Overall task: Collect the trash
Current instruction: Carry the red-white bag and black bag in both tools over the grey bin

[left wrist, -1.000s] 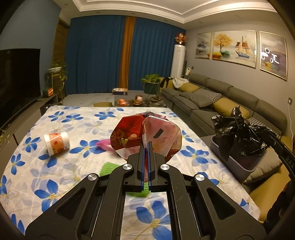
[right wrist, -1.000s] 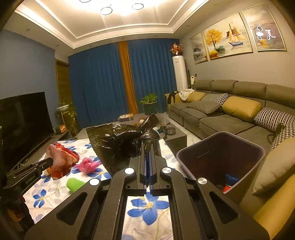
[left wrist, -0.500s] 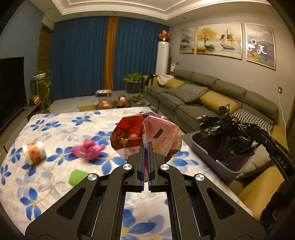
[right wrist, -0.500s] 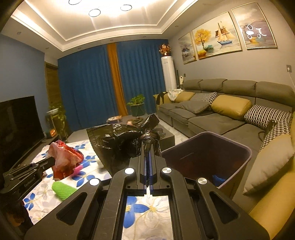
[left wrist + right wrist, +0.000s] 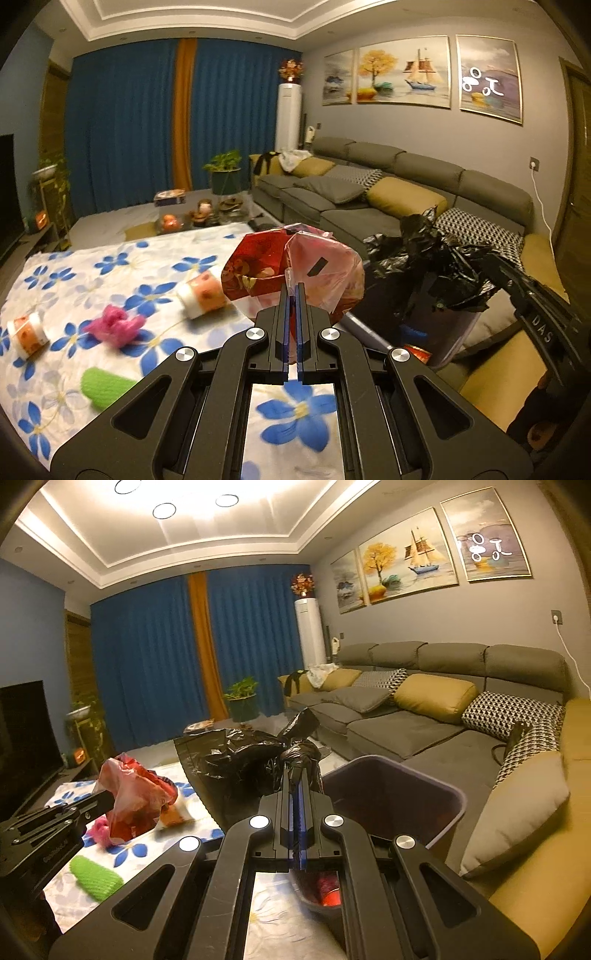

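Red plastic wrapper point(image 5: 291, 269) pinched by left gripper point(image 5: 293, 295), black bag point(image 5: 258, 760) by right gripper point(image 5: 297, 779)

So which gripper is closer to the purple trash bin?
Right. The right gripper, shut on the black trash bag, sits at the bin's rim. The left gripper, pinching the red wrapper, is farther off, above the flowered cloth.

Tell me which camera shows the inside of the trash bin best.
The right wrist view: it looks down into the open purple bin, showing its inner walls and something red near the bottom. In the left wrist view, the bin is mostly hidden behind the black trash bag held in the right gripper.
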{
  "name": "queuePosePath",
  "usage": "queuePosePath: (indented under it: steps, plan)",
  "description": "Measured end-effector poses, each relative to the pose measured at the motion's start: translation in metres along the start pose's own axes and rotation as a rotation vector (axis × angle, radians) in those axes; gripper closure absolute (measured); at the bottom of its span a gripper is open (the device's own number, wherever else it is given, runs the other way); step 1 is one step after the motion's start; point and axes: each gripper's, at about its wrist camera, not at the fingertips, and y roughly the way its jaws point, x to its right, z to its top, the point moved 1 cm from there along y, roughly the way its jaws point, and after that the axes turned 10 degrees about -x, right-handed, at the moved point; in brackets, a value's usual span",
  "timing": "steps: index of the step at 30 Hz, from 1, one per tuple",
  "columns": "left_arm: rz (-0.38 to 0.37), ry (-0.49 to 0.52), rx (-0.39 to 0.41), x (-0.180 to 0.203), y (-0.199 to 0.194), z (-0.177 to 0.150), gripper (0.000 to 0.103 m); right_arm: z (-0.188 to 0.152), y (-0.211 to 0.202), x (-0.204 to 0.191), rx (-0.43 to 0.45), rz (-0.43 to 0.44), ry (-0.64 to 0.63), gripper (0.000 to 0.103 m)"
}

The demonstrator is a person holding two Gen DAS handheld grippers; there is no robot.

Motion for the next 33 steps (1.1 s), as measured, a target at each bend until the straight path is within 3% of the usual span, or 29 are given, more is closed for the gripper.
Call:
queuePosePath:
  steps: [10,33]
  plan:
    - [-0.057,0.037,-0.002,0.038,0.025,0.017,0.102,0.008,0.008,0.023,0.013,-0.057,0.039,0.1]
    - [-0.132,0.05,-0.066,0.069,0.083,0.024,0.101,0.008,0.024,0.046,0.016,-0.123,0.071,0.1]
